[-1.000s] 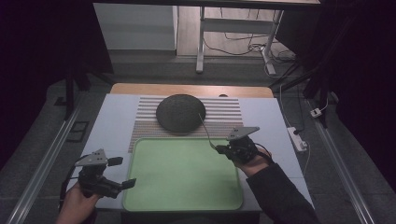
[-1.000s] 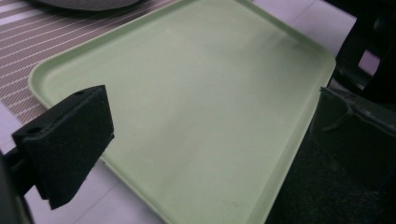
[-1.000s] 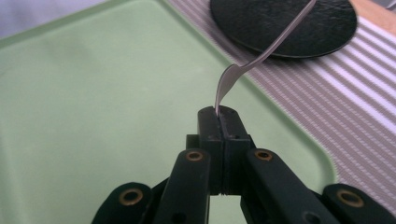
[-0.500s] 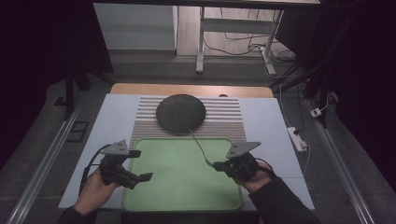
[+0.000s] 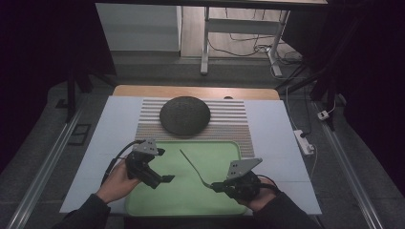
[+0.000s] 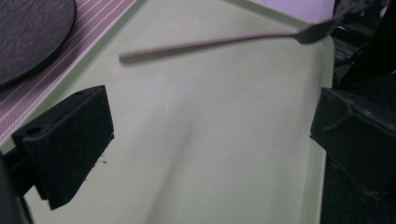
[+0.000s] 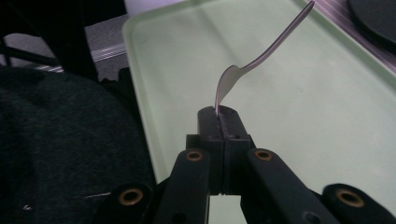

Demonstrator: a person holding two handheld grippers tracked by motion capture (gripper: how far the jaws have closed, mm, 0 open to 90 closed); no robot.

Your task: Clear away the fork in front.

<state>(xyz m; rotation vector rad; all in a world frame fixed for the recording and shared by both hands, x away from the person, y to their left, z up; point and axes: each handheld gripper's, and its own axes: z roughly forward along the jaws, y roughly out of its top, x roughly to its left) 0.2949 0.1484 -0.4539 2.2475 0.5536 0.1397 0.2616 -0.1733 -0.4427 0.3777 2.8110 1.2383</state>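
Dim workroom; pale worktop at frame centre in the high view, wooden strip along its far edge, cables on the floor beyond.

Green tray in the lower middle of the frame: matte plastic, rounded corners, low raised rim. Behind it, toward frame centre, striped ribbed mat carrying a dark, round, flat-domed plate with a finely textured surface.

Right claw, lower right of frame: closed on the bowl end of a metal spoon. In the right gripper view, black pads pressed flat together with the thin edge of the spoon clamped between them. Slender, gently curved handle pointing up and away over the tray toward the plate; smooth, dull-grey steel. Spoon held clear above the tray surface, not resting on it. Probable reason for the grip: free handle end offered for a handover or a controlled set-down.

Left claw, lower left of frame, over the tray's left part: open, blocky black jaws wide apart, nothing between them. In the left gripper view, spoon handle crossing the upper frame, well ahead of the jaws. Likely positioned to receive the handle.
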